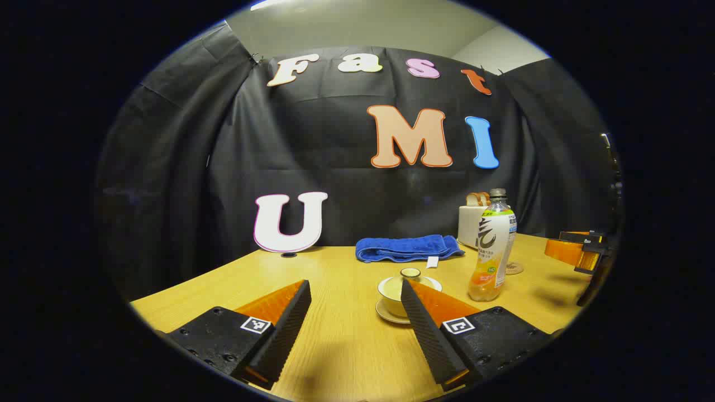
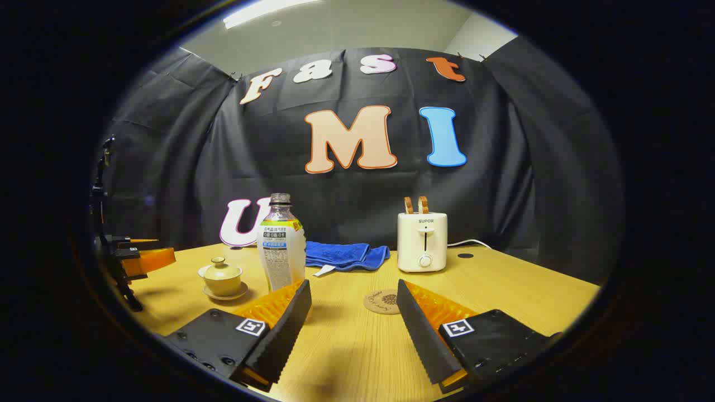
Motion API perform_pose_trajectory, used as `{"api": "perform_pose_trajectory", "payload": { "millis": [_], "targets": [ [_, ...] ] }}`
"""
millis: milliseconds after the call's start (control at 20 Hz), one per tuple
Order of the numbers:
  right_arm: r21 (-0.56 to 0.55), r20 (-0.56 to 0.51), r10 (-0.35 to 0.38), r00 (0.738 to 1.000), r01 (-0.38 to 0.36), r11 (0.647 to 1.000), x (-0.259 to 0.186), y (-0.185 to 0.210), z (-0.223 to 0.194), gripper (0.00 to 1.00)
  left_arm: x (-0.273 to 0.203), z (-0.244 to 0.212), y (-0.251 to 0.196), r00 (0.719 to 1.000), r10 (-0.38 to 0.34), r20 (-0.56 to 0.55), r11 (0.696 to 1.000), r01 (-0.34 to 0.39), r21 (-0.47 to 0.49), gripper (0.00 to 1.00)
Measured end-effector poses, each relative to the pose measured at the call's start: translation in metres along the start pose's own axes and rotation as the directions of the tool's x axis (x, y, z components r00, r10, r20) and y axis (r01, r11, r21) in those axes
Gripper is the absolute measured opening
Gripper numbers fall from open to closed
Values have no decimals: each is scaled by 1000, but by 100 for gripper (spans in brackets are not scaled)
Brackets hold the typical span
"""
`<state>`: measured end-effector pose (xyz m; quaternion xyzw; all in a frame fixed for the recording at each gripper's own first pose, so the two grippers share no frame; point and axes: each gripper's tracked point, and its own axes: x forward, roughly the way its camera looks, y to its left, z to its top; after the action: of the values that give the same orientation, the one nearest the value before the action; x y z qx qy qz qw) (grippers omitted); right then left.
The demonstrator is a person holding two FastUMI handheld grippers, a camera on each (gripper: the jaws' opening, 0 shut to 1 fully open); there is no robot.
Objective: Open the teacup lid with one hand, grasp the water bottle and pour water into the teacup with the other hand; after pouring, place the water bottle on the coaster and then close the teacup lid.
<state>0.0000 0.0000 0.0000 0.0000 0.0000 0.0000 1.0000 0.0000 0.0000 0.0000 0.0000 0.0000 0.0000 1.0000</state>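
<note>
A pale yellow teacup (image 1: 392,292) with its lid (image 1: 410,273) on sits on a saucer, partly behind my left gripper's right finger. My left gripper (image 1: 353,285) is open and holds nothing. The uncapped water bottle (image 1: 493,246) stands upright to the right of the cup. In the right gripper view the teacup (image 2: 222,278) is at the left, the bottle (image 2: 281,243) just beyond my left finger, and a round cork coaster (image 2: 382,301) lies flat ahead. My right gripper (image 2: 353,285) is open and empty. The other gripper (image 2: 139,259) hovers at the far left.
A folded blue towel (image 2: 343,254) lies at the back of the wooden table (image 2: 503,296). A white toaster (image 2: 422,241) with bread slices stands at the back right, its cord trailing to the right. The right gripper (image 1: 578,252) shows at the left view's right edge.
</note>
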Motion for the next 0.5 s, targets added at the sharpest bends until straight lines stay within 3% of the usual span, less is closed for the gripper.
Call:
{"api": "perform_pose_trajectory", "payload": {
  "millis": [350, 400, 500],
  "targets": [
    [-1, 2, 1, 1000, -1, 1000, 1, -1, -1, 94, 1, 0, 2, 1000, 5, -1, 1000, -5, -3, 95],
    [0, 1, 0, 1000, 0, 1000, 1, 0, -1, 98, -1, -2, 2, 1000, 6, -2, 1000, -6, -4, 95],
    [-1, 2, 0, 1000, 0, 1000, 1, 0, -1, 94, 0, -3, 2, 1000, 7, -1, 1000, -7, -5, 95]
  ]
}}
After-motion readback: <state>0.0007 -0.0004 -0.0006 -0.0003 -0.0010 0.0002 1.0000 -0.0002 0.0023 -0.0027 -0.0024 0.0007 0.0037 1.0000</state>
